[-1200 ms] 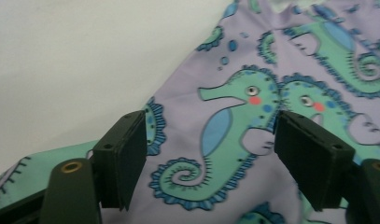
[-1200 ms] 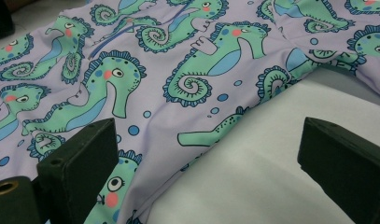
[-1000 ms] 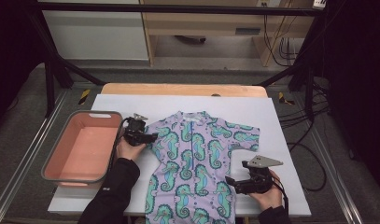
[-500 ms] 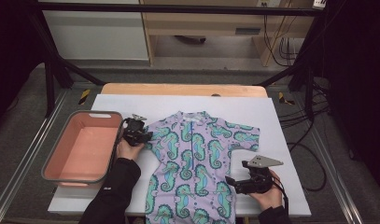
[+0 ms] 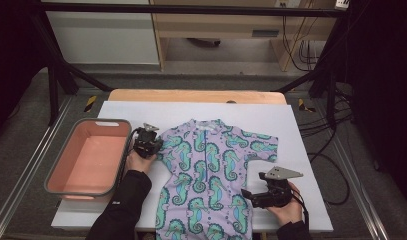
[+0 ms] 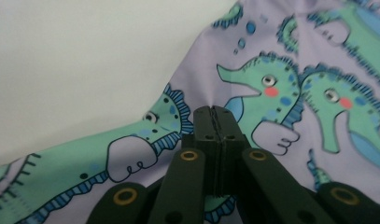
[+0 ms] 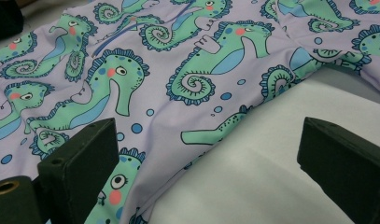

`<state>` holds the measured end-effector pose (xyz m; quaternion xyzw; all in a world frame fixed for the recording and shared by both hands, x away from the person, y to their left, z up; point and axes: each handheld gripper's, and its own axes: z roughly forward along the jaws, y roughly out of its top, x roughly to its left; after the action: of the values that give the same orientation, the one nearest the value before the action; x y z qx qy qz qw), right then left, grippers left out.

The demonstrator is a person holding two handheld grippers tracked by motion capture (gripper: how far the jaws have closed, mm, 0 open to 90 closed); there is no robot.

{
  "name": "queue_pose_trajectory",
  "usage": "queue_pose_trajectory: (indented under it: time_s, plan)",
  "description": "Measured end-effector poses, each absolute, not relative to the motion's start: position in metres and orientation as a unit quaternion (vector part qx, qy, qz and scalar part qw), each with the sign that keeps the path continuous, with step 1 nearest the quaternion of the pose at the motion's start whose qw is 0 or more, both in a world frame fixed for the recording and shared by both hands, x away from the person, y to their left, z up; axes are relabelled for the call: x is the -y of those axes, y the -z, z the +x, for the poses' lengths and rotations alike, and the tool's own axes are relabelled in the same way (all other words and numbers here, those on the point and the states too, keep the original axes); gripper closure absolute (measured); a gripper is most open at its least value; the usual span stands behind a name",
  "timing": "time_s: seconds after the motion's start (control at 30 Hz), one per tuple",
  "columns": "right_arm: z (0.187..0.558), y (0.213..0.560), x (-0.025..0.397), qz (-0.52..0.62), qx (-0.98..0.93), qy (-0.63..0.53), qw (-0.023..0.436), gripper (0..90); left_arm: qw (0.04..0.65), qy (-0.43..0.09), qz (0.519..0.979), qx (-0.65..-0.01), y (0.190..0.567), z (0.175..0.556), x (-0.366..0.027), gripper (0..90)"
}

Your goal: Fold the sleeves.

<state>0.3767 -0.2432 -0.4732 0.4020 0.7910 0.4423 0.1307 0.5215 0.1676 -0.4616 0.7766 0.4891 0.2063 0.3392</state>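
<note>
Over the last second the left tool (image 5: 150,143) edged inward along the seahorse swimsuit (image 5: 211,175), its jaws clamped on the sleeve edge. The suit lay flat mid-desk (image 5: 301,130). The right tool (image 5: 251,196) waited wide open beside the hem; folding seemed barely begun.

At the lower edge of the high view, the seahorse-print swimsuit (image 5: 206,175) runs out of frame, legs cut off. Its left sleeve is hidden under the left gripper (image 5: 147,145). In the left gripper view, any fabric between the shut jaws cannot be made out.
</note>
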Motion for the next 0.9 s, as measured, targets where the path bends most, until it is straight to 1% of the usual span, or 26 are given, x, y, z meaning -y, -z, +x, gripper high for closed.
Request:
queue_pose_trajectory:
  time_s: [0.17,0.4,0.6,0.73,0.9]
  plan:
    - [0.377,0.474,0.243,0.401,-0.792,-0.442,0.131,6.1,0.382,-0.222,0.771,-0.458,0.439,0.511,-0.159,89.4]
    - [0.377,0.474,0.243,0.400,-0.793,-0.441,0.130,6.2,0.395,-0.213,0.794,-0.411,0.425,0.499,-0.128,89.3]
    - [0.377,0.473,0.243,0.400,-0.793,-0.441,0.129,6.3,0.381,-0.197,0.819,-0.380,0.431,0.495,-0.094,89.3]
    - [0.377,0.474,0.242,0.399,-0.794,-0.441,0.128,6.4,0.369,-0.187,0.832,-0.370,0.441,0.497,-0.078,89.2]
    - [0.376,0.474,0.242,0.400,-0.794,-0.440,0.127,6.5,0.372,-0.149,0.837,-0.374,0.454,0.503,-0.068,88.8]
